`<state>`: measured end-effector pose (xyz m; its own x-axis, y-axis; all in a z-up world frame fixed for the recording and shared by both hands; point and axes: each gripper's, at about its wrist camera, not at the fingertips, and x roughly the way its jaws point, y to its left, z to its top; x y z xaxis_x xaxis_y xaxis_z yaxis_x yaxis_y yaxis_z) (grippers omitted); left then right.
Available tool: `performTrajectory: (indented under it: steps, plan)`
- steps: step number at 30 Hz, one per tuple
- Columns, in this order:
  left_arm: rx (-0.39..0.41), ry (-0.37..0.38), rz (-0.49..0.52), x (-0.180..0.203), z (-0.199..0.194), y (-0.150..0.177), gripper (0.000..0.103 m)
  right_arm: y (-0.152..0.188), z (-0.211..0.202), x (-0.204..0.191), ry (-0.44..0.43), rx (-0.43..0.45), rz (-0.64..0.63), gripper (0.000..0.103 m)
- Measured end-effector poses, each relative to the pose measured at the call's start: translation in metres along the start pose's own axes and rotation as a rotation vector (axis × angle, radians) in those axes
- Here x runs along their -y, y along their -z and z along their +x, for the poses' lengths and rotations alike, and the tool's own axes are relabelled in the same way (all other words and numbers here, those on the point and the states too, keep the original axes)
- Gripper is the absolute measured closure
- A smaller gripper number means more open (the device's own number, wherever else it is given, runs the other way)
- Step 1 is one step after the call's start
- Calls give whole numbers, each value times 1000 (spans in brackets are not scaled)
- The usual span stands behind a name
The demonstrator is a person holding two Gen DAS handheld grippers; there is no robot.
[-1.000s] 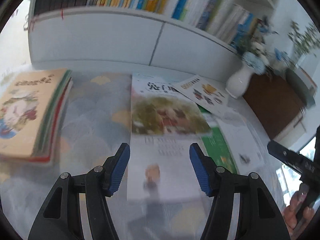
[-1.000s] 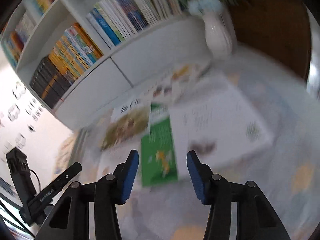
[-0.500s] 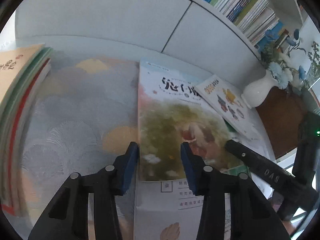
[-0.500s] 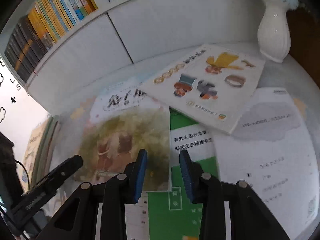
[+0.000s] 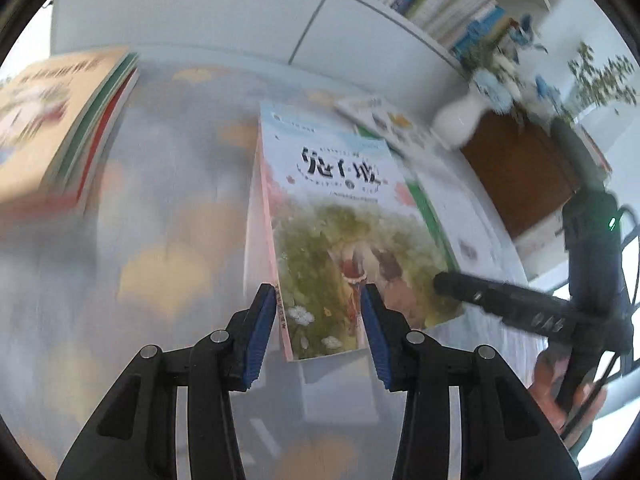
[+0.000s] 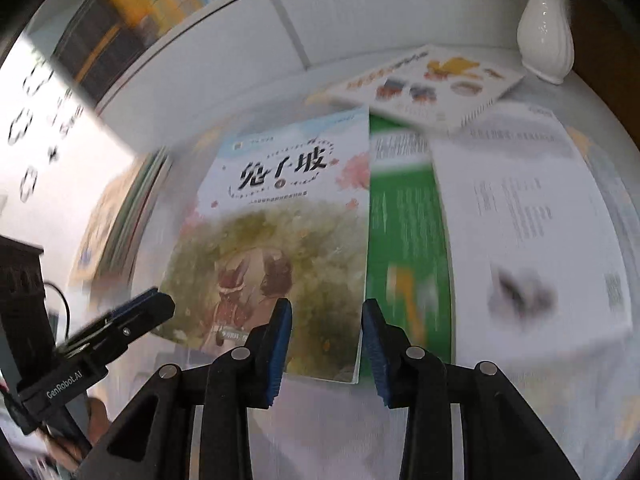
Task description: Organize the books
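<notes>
A thin book with a rabbit picture and black title [image 5: 340, 200] [image 6: 288, 208] lies on top of other books on the patterned tablecloth [image 5: 160, 240]. My left gripper [image 5: 318, 328] hovers over its near left corner with the spine just inside the left pad; the jaws stand apart and do not press on it. My right gripper [image 6: 326, 332] sits over the near right corner, its jaws opening, with the book's right edge between them. Each gripper's tip shows in the other view at the book's side: the right gripper's fingers [image 5: 460, 284], the left gripper's fingers [image 6: 140, 312].
A green book [image 6: 404, 220], a white book [image 6: 528, 208] and a picture book [image 6: 432, 80] lie to the right. A stack of books [image 5: 52, 128] is at the left. A white vase [image 6: 546, 36] and a low white bookshelf [image 5: 200, 12] stand behind.
Both grippers narrowed their jaws and came down close over the rabbit book's near corners; the views tipped from the shelf toward the table.
</notes>
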<state>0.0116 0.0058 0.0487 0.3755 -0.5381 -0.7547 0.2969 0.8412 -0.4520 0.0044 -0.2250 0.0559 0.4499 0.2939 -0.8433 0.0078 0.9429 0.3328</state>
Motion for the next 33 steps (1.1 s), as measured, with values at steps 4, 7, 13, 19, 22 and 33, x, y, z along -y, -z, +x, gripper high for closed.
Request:
performTrajectory:
  steps: [4, 7, 13, 19, 22, 33]
  plan:
    - [-38, 43, 19, 7, -16, 51, 63, 50, -25, -9, -13, -4, -27, 63]
    - [-39, 88, 4, 0, -16, 69, 63, 80, -33, -12, -17, 14, -46, 52]
    - [22, 173, -82, -22, -18, 76, 63, 95, -23, 6, 74, 117, -58, 44]
    - [27, 134, -59, -13, -17, 75, 63, 107, -18, 7, 8, 201, -77, 50]
    - [19, 177, -91, -17, -16, 74, 63, 109, -17, 5, 4, 201, -86, 50]
    - [123, 464, -307, -26, -46, 60, 63, 106, -13, 9, -91, 185, -94, 60]
